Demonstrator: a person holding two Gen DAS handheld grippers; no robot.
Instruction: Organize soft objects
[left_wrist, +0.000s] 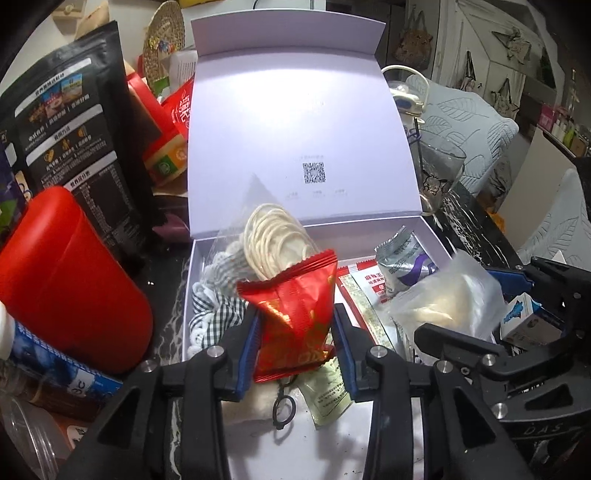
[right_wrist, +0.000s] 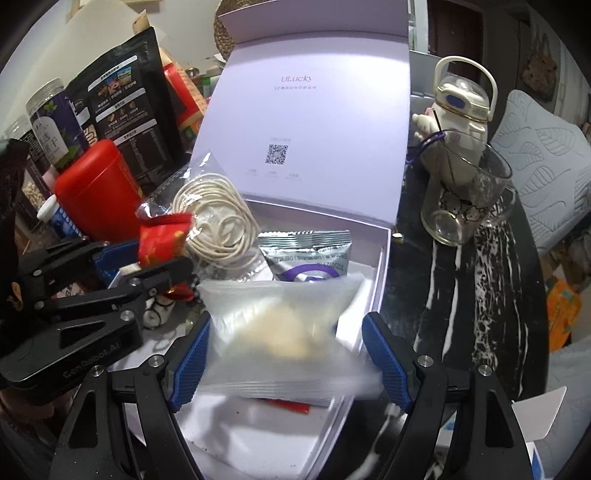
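While the pale lilac gift box stands open with its lid propped upright at the back edge, the left gripper pinches a red foil snack packet between its blue pads, holding it above the box's near left corner. The packet hides part of the checked cloth and a bagged coil of cream cord behind it. The right gripper has its jaws spread wide on either side of a translucent pouch over the box's right side; motion blur smears the pouch, so whether both pads press it cannot be told. A silver sachet lies partly covered behind the pouch. A red canister stands left of the box.
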